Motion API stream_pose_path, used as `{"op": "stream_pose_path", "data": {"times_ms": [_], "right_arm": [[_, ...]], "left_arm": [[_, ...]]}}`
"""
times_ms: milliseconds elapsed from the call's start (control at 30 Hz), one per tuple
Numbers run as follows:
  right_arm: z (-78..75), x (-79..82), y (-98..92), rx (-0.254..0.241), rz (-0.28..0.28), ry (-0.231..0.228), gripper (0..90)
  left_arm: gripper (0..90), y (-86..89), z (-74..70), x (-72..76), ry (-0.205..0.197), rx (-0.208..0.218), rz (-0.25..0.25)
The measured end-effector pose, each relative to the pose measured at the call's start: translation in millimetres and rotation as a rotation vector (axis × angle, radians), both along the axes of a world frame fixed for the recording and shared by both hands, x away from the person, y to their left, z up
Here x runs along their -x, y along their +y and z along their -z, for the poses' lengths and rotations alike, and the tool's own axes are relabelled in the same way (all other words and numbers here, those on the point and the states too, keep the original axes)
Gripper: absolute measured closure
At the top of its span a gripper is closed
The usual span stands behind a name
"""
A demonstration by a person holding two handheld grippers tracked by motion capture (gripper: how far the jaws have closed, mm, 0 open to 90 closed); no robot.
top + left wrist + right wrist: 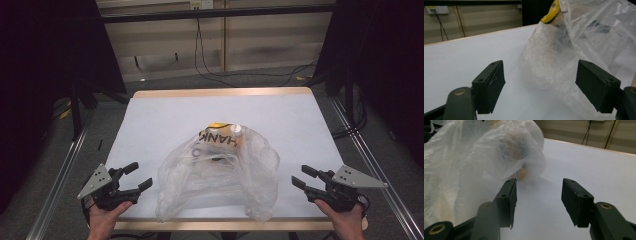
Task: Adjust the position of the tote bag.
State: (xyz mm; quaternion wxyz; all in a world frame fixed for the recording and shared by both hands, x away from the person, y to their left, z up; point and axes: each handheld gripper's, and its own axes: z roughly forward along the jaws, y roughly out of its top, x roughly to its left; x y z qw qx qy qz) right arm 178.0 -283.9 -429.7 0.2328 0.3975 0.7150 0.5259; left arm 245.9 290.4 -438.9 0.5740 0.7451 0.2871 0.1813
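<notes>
Both hands come in at the near edge of the table (150,107), each holding tongs with jaws spread wide and nothing between them. Between them, on the white tabletop toward the near edge, lies a crumpled clear plastic bag (220,175). Left tongs (135,176) sit just left of the bag, apart from it, jaws aimed at its side; right tongs (304,177) sit to the bag's right with a slightly wider gap. In the left gripper view the bag bulges up close behind the right-hand jaw; in the right gripper view it crowds the left-hand jaw, and whether film and jaw touch is unclear. Inside the bag's far end something yellow (218,124) and a pale cap-like shape (235,129) show beside reversed lettering; the film blurs the contents beyond that.
</notes>
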Motion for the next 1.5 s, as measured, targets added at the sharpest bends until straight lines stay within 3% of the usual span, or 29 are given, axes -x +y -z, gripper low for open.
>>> {"op": "stream_pose_path", "data": {"times_ms": [233, 467, 633, 700, 733, 767, 900, 1067, 1167, 1200, 1267, 1367, 1500], "right_arm": [[-5.0, 9.3, 11.6, -0.001, -0.085, 0.007, 59.4], [-7.1, 21.0, 26.6, -0.011, -0.167, 0.046, 65.1], [-7.6, 29.1, 32.9, -0.003, -0.205, 0.047, 67.9], [-9.6, 32.6, 39.2, 0.001, -0.239, 0.049, 71.4], [-10.0, 32.8, 42.8, 0.002, -0.252, 0.053, 72.8], [-10.0, 32.8, 42.8, 0.002, -0.252, 0.053, 72.8], [-7.2, 30.1, 54.3, 0.023, -0.300, 0.075, 76.8], [5.1, 19.9, 73.9, 0.096, -0.382, 0.131, 69.9], [10.0, 17.1, 77.3, 0.108, -0.394, 0.156, 65.5], [14.7, 13.6, 80.0, 0.127, -0.400, 0.173, 63.0], [19.7, 8.6, 83.5, 0.146, -0.416, 0.189, 61.0], [24.7, 3.9, 88.7, 0.169, -0.437, 0.207, 60.8], [32.0, -4.4, 98.0, 0.224, -0.452, 0.234, 62.2]], "left_arm": [[32.6, -13.7, -6.3, 11.5, -0.020, -0.033, 0.053], [41.8, -21.8, -11.2, 32.3, 0.007, -0.044, 0.133], [42.5, -27.5, -8.6, 33.0, 0.031, -0.075, 0.160], [46.2, -30.4, -6.7, 32.5, 0.043, -0.072, 0.185], [48.3, -33.1, -5.0, 32.1, 0.041, -0.103, 0.184], [52.3, -33.1, -5.0, 32.1, 0.041, -0.103, 0.184], [64.4, -36.8, 0.7, 27.6, 0.066, -0.115, 0.207], [63.9, -46.1, 5.5, 22.6, 0.086, -0.160, 0.237], [64.0, -48.8, 7.8, 20.7, 0.097, -0.173, 0.250], [64.6, -51.2, 9.3, 18.5, 0.107, -0.198, 0.256], [68.6, -53.5, 11.2, 17.5, 0.113, -0.196, 0.269], [72.7, -55.6, 12.8, 16.5, 0.119, -0.225, 0.285], [75.3, -55.3, 13.7, 16.2, 0.125, -0.223, 0.259]]}}
